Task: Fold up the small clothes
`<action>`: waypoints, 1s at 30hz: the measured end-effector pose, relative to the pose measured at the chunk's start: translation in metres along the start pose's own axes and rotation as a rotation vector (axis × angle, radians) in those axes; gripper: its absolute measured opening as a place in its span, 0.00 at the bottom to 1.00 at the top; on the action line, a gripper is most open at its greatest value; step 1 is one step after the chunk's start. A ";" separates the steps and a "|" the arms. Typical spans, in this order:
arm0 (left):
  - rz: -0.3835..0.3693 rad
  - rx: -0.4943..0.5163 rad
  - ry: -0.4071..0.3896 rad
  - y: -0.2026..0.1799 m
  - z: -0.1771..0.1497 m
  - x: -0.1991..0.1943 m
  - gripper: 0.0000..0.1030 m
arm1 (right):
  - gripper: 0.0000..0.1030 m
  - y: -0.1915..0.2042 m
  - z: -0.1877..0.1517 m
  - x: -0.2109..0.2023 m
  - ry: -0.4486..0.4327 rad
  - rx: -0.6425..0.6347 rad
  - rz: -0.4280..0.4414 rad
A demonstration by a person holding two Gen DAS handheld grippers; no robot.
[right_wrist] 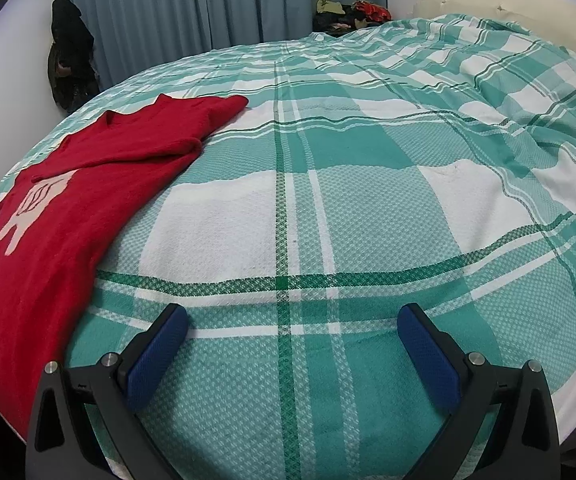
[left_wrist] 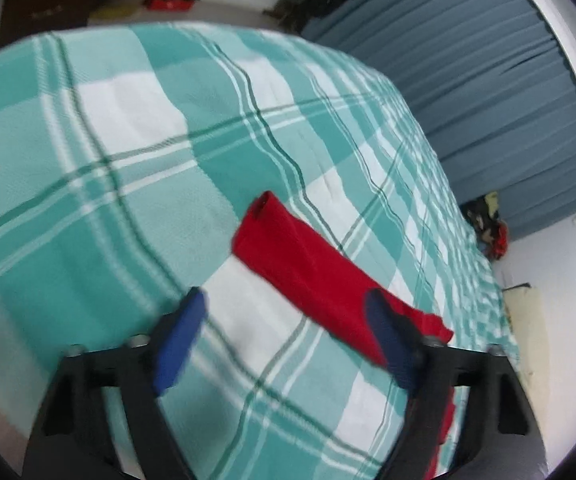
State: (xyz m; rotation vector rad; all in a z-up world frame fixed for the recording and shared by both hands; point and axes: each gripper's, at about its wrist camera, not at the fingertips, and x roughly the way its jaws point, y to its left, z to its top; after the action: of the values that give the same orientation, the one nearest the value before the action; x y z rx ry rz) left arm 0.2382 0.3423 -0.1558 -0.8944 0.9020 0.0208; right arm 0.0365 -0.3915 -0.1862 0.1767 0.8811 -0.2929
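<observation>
A small red sweater (right_wrist: 71, 200) with a pale pink motif lies flat on the left part of the bed, one sleeve folded across its top. In the left wrist view one red sleeve (left_wrist: 308, 264) stretches out over the bedspread. My left gripper (left_wrist: 288, 304) is open just above the bed; its right finger (left_wrist: 388, 336) overlaps the sleeve near the shoulder, and the blur hides whether it touches. My right gripper (right_wrist: 292, 316) is open and empty, low over the bedspread to the right of the sweater.
The bed carries a teal and white checked bedspread (right_wrist: 368, 184). Blue curtains (right_wrist: 191, 8) hang behind it. Clothes are piled (right_wrist: 348, 12) at the far corner, next to a cream headboard (right_wrist: 488, 0). A dark garment (right_wrist: 69, 56) hangs on the left wall.
</observation>
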 end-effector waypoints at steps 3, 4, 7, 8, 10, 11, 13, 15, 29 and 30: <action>0.024 -0.050 0.006 0.006 0.011 0.028 0.75 | 1.00 0.001 0.000 0.000 -0.002 0.004 -0.010; 0.025 -0.056 0.011 0.005 0.012 0.036 0.75 | 1.00 0.000 0.000 0.000 -0.002 0.005 -0.012; 0.030 -0.045 0.044 0.003 0.016 0.062 0.83 | 1.00 0.001 0.000 0.001 -0.003 0.008 -0.018; 0.033 -0.026 0.046 0.000 0.016 0.068 0.86 | 1.00 0.001 0.000 0.001 -0.003 0.009 -0.019; 0.040 0.019 0.027 -0.005 0.016 0.075 0.90 | 1.00 0.001 0.000 0.001 -0.006 0.009 -0.022; 0.051 0.034 0.017 -0.009 0.015 0.077 0.89 | 1.00 0.002 -0.001 0.001 -0.008 0.010 -0.024; 0.095 0.071 -0.017 -0.014 0.012 0.077 0.43 | 1.00 0.002 -0.001 0.001 -0.010 0.010 -0.029; 0.141 0.060 0.009 -0.011 0.013 0.081 0.08 | 1.00 0.002 -0.001 0.002 -0.011 0.011 -0.031; -0.163 0.577 0.095 -0.289 -0.054 0.043 0.06 | 1.00 0.002 0.001 0.004 -0.013 0.015 -0.028; -0.199 0.627 0.122 -0.320 -0.073 0.048 0.06 | 1.00 0.002 0.001 0.004 -0.012 0.016 -0.029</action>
State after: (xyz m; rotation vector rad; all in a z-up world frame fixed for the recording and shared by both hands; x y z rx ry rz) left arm 0.3375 0.0683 0.0018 -0.3953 0.8559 -0.4697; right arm 0.0402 -0.3908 -0.1886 0.1765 0.8704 -0.3276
